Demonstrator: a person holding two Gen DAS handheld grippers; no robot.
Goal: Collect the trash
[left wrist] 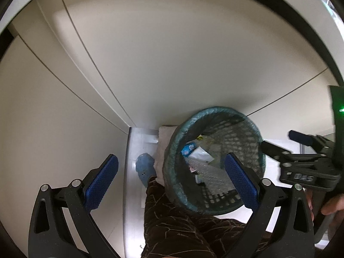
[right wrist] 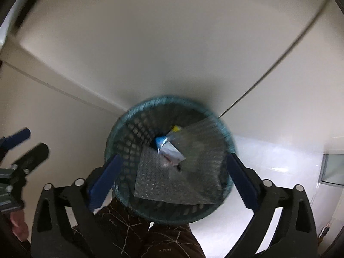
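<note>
Trash drops into one teal mesh bin (right wrist: 169,159) that stands on the floor against a pale wall, just in front of the person's dark patterned trouser leg (right wrist: 137,234). A sheet of bubble wrap (right wrist: 172,180) lies slanted inside the bin, its upper edge blurred, on top of a few wrappers: one white-and-blue packet (right wrist: 169,149) and a scrap with yellow on it show in the right wrist view.

The right gripper (right wrist: 172,180) hangs directly over the bin mouth, released, with nothing between the blue pads. The left gripper (left wrist: 169,182) is likewise spread wide and empty, off to the bin's side, above one blue slipper (left wrist: 145,168).

To finish this step well, the sheet should probably settle fully below the rim before either gripper goes off for more trash; a corner left on the rim could spring back out.
</note>
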